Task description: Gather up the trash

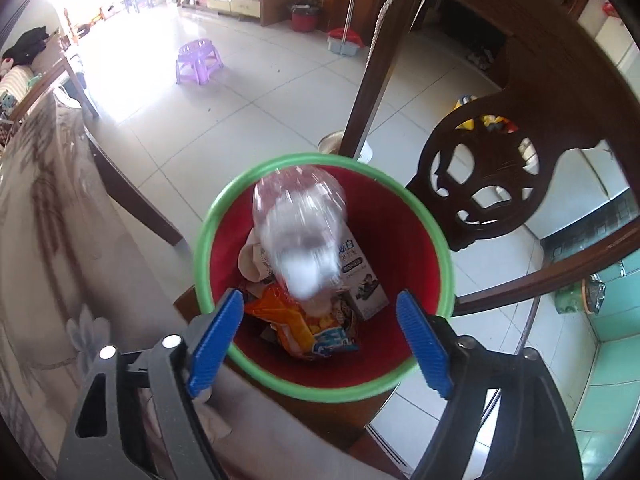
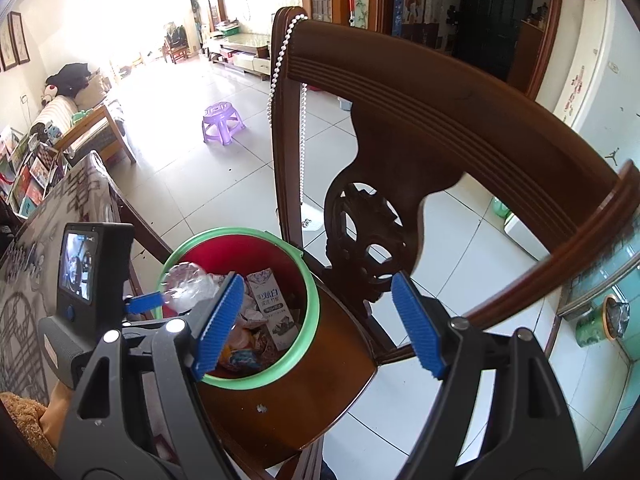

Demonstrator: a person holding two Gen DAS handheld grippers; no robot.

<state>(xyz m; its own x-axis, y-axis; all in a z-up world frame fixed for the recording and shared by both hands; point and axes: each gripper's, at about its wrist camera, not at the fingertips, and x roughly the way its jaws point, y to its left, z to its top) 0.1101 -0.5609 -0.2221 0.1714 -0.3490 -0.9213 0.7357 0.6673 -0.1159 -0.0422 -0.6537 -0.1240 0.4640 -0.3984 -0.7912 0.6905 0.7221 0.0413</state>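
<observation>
A red bin with a green rim (image 1: 208, 248) stands on a wooden chair seat; it also shows in the right wrist view (image 2: 314, 300). A clear plastic bottle (image 1: 300, 224), blurred by motion, is in mid-air over the bin mouth, free of my open left gripper (image 1: 322, 334) just above the near rim. The bottle also shows in the right wrist view (image 2: 188, 284). Inside the bin lie a milk carton (image 1: 362, 276) and orange snack wrappers (image 1: 280, 312). My right gripper (image 2: 318, 320) is open and empty, to the right of the bin above the seat (image 2: 280, 408).
The carved wooden chair back (image 2: 400, 148) rises right behind the bin, with a bead string (image 2: 302, 140) hung on it. A table with a patterned cloth (image 1: 48, 240) lies to the left. A purple stool (image 1: 198, 60) stands on the tiled floor.
</observation>
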